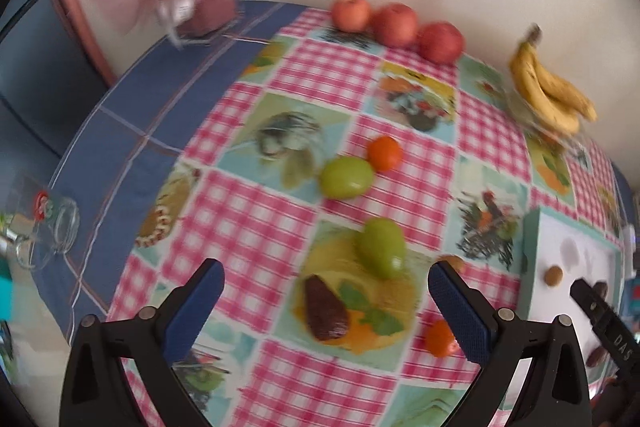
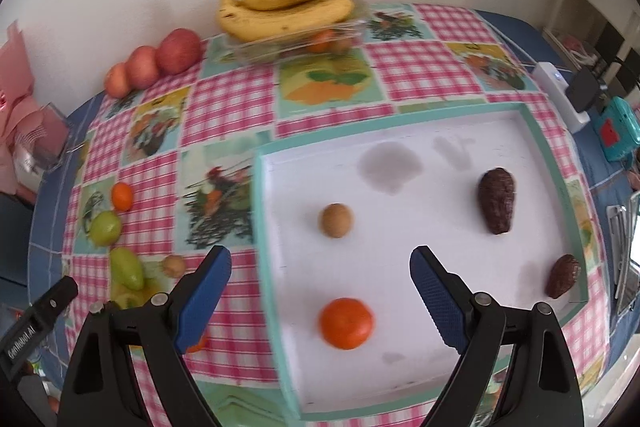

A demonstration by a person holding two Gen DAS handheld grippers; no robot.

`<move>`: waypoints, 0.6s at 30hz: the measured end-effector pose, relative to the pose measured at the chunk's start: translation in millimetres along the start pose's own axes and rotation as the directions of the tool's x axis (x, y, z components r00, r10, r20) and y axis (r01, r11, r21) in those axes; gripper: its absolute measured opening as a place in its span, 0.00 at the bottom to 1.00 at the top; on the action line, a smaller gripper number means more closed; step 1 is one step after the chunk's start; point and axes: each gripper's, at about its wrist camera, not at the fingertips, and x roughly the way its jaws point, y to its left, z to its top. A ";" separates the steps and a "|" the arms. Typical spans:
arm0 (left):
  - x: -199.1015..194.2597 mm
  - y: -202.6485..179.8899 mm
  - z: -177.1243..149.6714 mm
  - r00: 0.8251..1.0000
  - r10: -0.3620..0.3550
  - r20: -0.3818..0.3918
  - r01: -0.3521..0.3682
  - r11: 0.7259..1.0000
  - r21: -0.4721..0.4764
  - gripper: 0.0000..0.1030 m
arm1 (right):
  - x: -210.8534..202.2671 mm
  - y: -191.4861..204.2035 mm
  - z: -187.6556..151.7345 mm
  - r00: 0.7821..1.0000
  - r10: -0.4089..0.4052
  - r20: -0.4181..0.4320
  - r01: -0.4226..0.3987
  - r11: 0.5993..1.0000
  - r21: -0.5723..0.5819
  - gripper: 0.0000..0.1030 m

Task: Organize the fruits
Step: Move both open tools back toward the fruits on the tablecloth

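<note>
Fruit scattered beside white tray (image 2: 536, 131)

Two black hand-held grippers, left (image 1: 326, 311) and right (image 2: 320, 295), each with wide triangular cut-out arms, silver pivot screws and ribbed blue finger pads (image 2: 434, 297). White lettering along one black finger (image 2: 34, 325) left of the right gripper.

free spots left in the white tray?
Tray: bare middle between the round brown fruit, orange and the dark scaly fruit; far strip too. Right near corner holds another dark fruit. The tablecloth left of it is crowded.
</note>
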 end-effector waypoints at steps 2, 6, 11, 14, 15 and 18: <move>-5.5 15.2 1.0 1.000 -0.001 0.014 0.001 0.999 -0.034 1.00 | -1.2 11.7 -1.7 1.000 0.019 0.004 -0.019 1.000 -0.022 0.89; -9.4 32.5 0.3 1.000 -0.019 0.014 0.020 0.998 -0.059 1.00 | -3.9 37.3 -7.0 0.999 0.044 0.014 -0.043 0.996 -0.073 0.88; 0.4 36.8 -5.4 0.999 -0.041 -0.025 0.040 0.998 -0.051 1.00 | -4.3 63.6 -17.8 0.997 0.081 0.005 -0.080 0.990 -0.120 0.88; 12.8 38.3 -9.1 0.998 -0.045 -0.054 0.041 0.997 -0.070 1.00 | 3.9 80.6 -29.9 0.997 0.069 -0.027 -0.072 0.984 -0.165 0.88; 19.0 40.4 -10.8 0.996 -0.051 -0.073 0.045 0.995 -0.084 1.00 | 7.4 83.8 -33.0 0.997 0.065 -0.039 -0.071 0.982 -0.177 0.88; 32.1 47.4 -15.3 0.992 -0.075 -0.105 0.060 0.989 -0.136 1.00 | 22.1 95.7 -45.5 0.995 0.048 -0.086 -0.066 0.974 -0.217 0.88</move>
